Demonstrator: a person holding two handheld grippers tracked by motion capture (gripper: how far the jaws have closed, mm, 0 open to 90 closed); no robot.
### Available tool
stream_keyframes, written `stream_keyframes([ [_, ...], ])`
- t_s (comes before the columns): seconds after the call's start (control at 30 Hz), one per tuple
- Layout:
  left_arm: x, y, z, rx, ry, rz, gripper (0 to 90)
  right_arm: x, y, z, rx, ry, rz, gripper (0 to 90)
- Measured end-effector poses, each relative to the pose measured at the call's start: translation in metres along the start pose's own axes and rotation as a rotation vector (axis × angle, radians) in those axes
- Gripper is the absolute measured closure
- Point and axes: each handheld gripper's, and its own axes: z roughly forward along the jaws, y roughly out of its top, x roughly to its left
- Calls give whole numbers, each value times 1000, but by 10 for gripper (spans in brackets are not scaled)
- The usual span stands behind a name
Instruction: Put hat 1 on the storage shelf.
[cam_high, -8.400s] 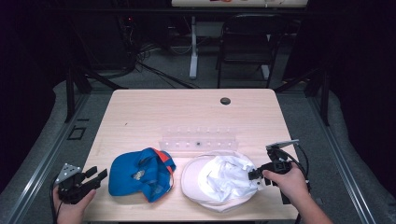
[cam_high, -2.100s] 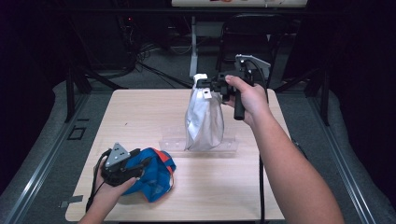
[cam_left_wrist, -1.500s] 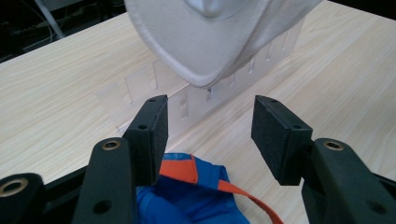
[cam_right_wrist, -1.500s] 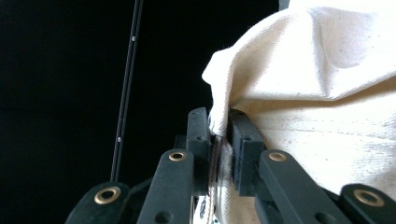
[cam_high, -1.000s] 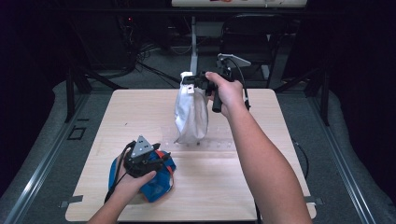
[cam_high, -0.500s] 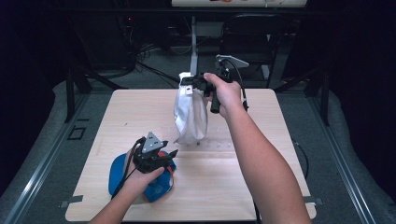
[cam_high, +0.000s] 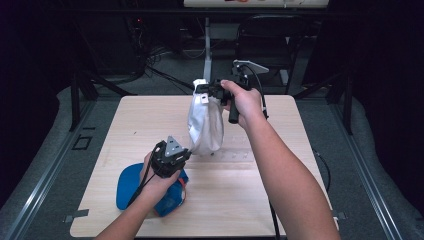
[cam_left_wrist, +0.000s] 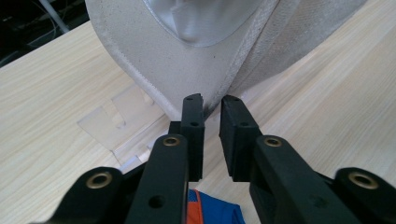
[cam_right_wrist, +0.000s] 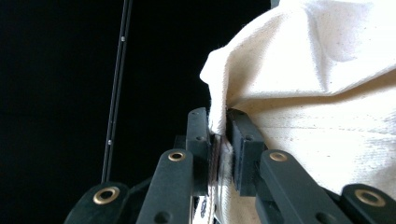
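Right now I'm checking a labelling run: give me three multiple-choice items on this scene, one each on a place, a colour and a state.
1. Where is the blue cap? A at the table's near left, by the left hand; B on the floor; C on the chair.
2. What colour is the hat? A red; B white; C black.
3. How does the right gripper stand? A wide open; B shut on the hat; C lying on the table.

A: it lies on the table beside the left hand. B: pale cloth in each view. B: the right gripper view shows cloth pinched between the jaws.
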Motion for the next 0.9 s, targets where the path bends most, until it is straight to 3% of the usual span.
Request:
stream_keyframes([
  [0.23, 4, -2, 0, -16, -37, 9, 828, 2, -3, -2, -9, 4, -6, 804],
  [0.33, 10, -4, 1, -26, -73, -4, 829, 3, -3, 0, -5, 5, -8, 804],
  [0.77, 17, -7, -2, -30, -113, -7, 828, 5, -6, -2, -5, -4, -14, 807],
  [0.9, 20, -9, -3, -35, -108, -22, 830, 5, -7, -2, -3, -6, -19, 807],
])
